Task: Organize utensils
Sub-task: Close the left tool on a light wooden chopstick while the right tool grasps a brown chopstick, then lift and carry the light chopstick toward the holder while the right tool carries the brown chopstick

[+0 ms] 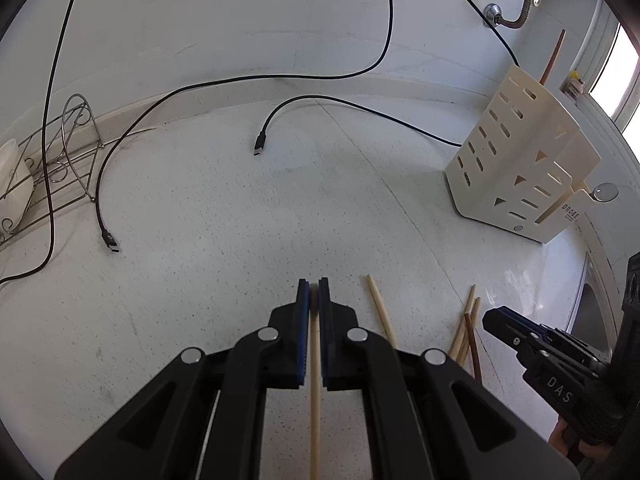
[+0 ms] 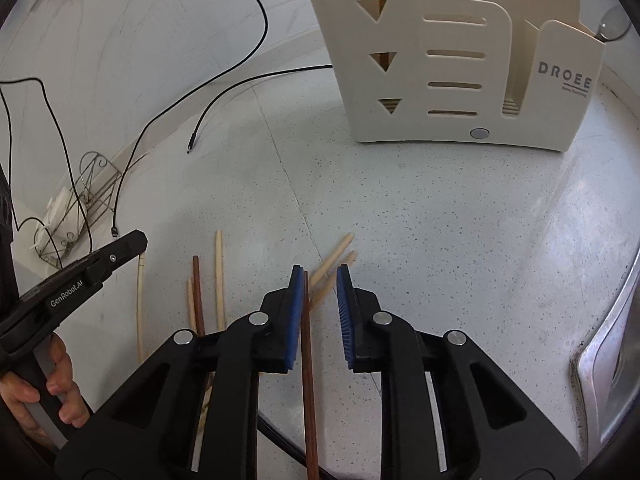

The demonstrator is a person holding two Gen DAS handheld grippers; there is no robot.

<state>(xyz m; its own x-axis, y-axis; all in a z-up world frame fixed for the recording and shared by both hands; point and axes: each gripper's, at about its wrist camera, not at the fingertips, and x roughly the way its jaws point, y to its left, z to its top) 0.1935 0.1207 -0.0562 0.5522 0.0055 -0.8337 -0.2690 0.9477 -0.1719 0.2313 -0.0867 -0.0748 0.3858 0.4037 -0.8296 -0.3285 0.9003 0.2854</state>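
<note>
Speckled tabletop (image 2: 440,240). Cream slotted utensil holder (image 2: 460,80), upper right, marked "DROEE". Left gripper (image 1: 314,286), housing marked "GenRobot.AI", fingers clenched on a pale chopstick (image 1: 315,400). Right gripper (image 2: 320,276), lettered "DAS", fingers parted; dark chopstick (image 2: 309,380) lies against one pad. Loose chopsticks (image 2: 218,280) lower centre. Judgement: light, stiff, slippery; grip mid-shaft.

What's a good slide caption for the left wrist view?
Left tool clamps a pale chopstick above the speckled counter, cream utensil holder ahead.
</note>
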